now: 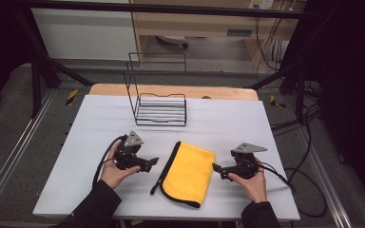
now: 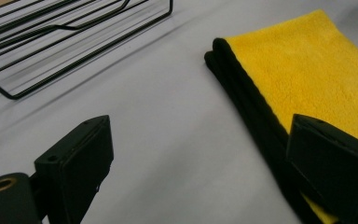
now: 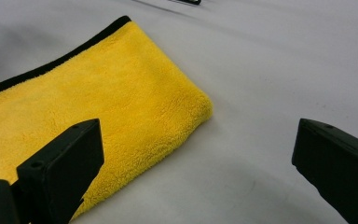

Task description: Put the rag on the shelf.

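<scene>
A folded yellow towel (image 1: 187, 171) with a black border lies flat near the front middle of the white table (image 1: 228, 118). My left gripper (image 1: 153, 162) rests just left of it, pointing at its black edge, jaws open and empty. In the left gripper view the towel (image 2: 317, 70) lies ahead to the right, its black edge running toward the right jaw of the gripper (image 2: 200, 163). My right gripper (image 1: 216, 168) sits just right of the towel, open, holding nothing. In the right gripper view the gripper (image 3: 196, 163) faces the towel's (image 3: 98, 98) rounded folded corner, bare table between its jaws.
A black wire rack (image 1: 161, 109) stands at the back middle of the table; its base bars (image 2: 51, 37) show at the top left of the left gripper view. Cables trail from both grippers off the table's sides. Bare tabletop surrounds the towel.
</scene>
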### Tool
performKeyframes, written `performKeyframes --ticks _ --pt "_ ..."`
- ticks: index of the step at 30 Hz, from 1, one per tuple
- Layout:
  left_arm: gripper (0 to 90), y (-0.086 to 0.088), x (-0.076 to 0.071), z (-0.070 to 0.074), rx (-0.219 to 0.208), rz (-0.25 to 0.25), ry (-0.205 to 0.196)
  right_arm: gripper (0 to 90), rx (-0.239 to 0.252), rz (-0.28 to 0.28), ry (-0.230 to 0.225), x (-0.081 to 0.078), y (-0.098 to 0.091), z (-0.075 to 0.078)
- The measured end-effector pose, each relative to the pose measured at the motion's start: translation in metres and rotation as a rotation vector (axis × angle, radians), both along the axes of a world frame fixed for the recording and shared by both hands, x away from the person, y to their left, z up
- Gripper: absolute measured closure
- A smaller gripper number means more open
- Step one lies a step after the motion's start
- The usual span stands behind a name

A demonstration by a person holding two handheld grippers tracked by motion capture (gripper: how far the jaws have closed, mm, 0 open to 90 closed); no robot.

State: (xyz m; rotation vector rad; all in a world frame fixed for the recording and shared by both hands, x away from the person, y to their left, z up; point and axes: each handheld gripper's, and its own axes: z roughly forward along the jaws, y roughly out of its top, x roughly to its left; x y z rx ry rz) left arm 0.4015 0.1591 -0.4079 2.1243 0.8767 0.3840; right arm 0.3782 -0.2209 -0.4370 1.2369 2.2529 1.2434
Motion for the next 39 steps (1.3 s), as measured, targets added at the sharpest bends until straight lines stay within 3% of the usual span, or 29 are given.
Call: performKeyframes --ticks 10,19,25,29,39 --pt "10.3 -0.031 0.021 0.003 -0.012 0.008 0.014 2.4 -0.010 0.007 -0.013 -0.002 -0.001 0.000" --pt "15.7 -0.061 0.038 0.001 0.021 0.008 0.046 2.5 -0.008 0.007 -0.013 -0.002 -0.001 0.001" --pt "25.1 -0.081 0.047 -0.008 0.048 0.024 0.073 2.6 -0.011 0.009 -0.007 -0.003 0.000 0.000" --pt "32.6 -0.088 0.055 -0.015 0.089 0.030 0.089 2.7 -0.012 0.010 -0.005 -0.002 0.000 -0.001" --pt "51.7 -0.088 0.067 -0.027 0.047 0.027 0.156 3.2 -0.010 0.007 0.004 -0.002 0.001 -0.001"
